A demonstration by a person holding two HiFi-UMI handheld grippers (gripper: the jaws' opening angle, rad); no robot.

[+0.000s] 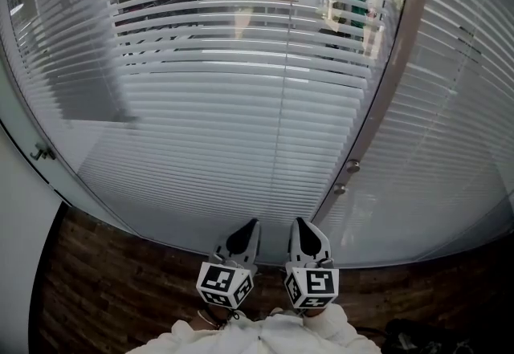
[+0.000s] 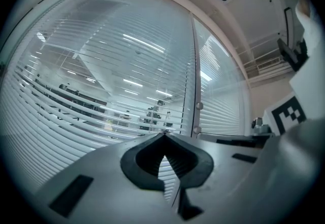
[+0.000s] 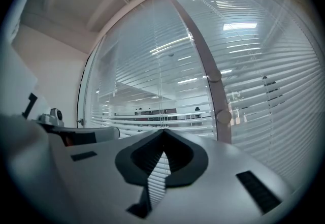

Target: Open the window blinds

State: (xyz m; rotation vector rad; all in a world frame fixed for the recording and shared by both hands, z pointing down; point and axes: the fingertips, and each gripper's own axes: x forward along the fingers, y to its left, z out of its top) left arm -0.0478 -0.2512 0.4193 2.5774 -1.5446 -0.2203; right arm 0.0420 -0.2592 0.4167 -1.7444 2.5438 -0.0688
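Head view: left tongs point(image 1: 250, 224) and right tongs point(image 1: 299, 222) were held side by side, close but apart, both pointing at the window blinds point(image 1: 241, 128), which hung straight ahead of the tips with slats partly tilted. A thin cord point(image 1: 283, 111) ran down the blinds just beyond the gap between the two tongs. A mullion point(image 1: 393, 87) carrying two knobs point(image 1: 352, 165) stood ahead and right of the right tongs. Left gripper view: jaws closed tip to tip, nothing between them; blinds ahead, not touched; the right tongs showed alongside. Right gripper view: jaws likewise together and empty; the blinds lay beyond the tips, and the mullion was just right of them.
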